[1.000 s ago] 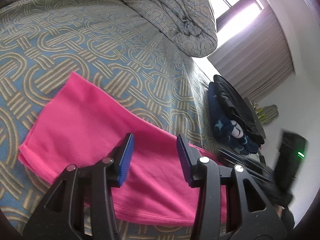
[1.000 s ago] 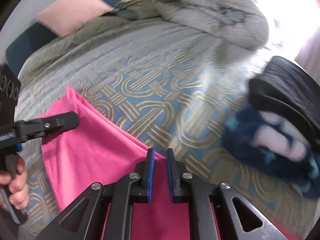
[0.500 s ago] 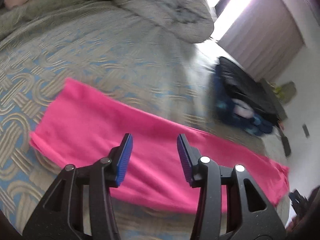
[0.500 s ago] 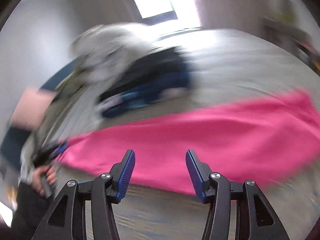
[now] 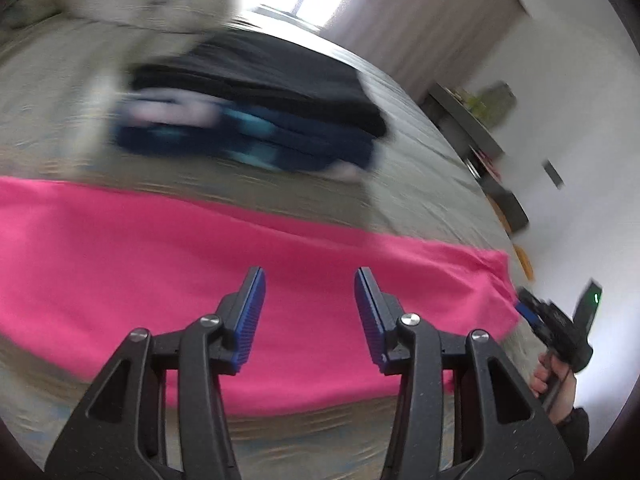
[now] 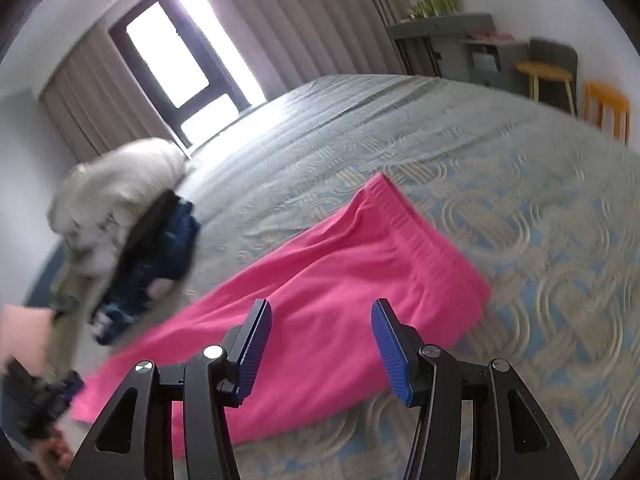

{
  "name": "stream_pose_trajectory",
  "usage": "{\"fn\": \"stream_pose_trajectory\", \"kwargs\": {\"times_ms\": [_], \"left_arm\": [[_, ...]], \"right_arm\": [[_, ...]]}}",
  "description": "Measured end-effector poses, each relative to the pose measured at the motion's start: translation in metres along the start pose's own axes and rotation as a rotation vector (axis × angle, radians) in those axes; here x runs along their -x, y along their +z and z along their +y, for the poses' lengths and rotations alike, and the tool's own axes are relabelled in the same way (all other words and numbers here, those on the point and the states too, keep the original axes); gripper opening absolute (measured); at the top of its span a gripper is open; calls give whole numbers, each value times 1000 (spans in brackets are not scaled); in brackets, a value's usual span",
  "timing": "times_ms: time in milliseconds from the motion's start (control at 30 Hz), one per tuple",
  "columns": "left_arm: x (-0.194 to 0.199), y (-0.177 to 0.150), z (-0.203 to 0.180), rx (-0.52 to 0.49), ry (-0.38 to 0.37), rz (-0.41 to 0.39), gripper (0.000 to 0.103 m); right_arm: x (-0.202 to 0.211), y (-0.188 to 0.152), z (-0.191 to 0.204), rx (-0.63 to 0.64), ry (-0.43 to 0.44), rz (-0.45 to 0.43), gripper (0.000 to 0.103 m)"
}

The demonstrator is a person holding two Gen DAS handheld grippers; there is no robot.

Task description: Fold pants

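The pink pants (image 5: 168,264) lie flat in a long strip on the patterned bedspread (image 6: 520,184). In the right wrist view the pants (image 6: 328,280) run from the waistband at the upper right to the leg end at the lower left. My left gripper (image 5: 310,314) is open and empty above the middle of the pants. My right gripper (image 6: 322,348) is open and empty above the pants near the waistband end. It also shows at the right edge of the left wrist view (image 5: 528,312), by the end of the pants.
A pile of dark blue and black clothes (image 5: 256,112) lies beyond the pants, with a bunched grey duvet (image 6: 116,188) behind it. A grey shelf (image 6: 460,48) and orange stools (image 6: 604,108) stand past the bed's far side.
My right gripper has opened and let go of the pink fabric, then swung toward the waistband end. The left gripper stayed open and turned toward the right along the pants.
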State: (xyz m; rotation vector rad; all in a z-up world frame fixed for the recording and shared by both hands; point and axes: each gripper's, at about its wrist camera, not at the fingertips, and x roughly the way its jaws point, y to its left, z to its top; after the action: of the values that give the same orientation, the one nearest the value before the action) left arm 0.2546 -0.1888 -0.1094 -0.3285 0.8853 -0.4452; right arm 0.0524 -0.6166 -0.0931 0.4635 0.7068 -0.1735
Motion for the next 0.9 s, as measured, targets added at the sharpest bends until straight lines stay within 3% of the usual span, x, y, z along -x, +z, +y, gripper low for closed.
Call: {"fn": "stream_pose_trajectory", "kwargs": {"times_ms": [133, 233, 300, 333, 367, 400, 533, 633, 733, 800, 900], "left_arm": [[-44, -11, -61, -11, -80, 59, 47], [-74, -12, -110, -62, -119, 86, 47], [-93, -12, -144, -136, -115, 92, 46], [-101, -12, -158, -176, -103, 93, 42], [-110, -10, -169, -217, -82, 95, 29], [-123, -10, -181, -275, -29, 100, 24], [-164, -12, -179, -308, 96, 167, 24], [-171, -5, -167, -286, 111, 138, 22], [-177, 9, -158, -266, 192, 119, 22], [-180, 18, -147, -233, 173, 134, 22], [-178, 23, -147, -261, 165, 158, 23]], "right_arm": [[-12, 1, -18, 4, -41, 19, 54], [-12, 0, -30, -4, -9, 26, 50], [-19, 1, -29, 4, -15, 28, 40], [-20, 0, -29, 24, -35, 29, 24], [-23, -2, -29, 49, -55, 34, 17], [-26, -4, -31, 58, -55, 45, 17], [-31, -2, -58, -51, -5, 75, 0], [-30, 0, -73, -91, 10, 89, 0], [-24, 0, -74, -75, -17, 81, 0], [-25, 1, -75, -78, -19, 81, 0], [-26, 4, -75, -85, -14, 84, 0]]}}
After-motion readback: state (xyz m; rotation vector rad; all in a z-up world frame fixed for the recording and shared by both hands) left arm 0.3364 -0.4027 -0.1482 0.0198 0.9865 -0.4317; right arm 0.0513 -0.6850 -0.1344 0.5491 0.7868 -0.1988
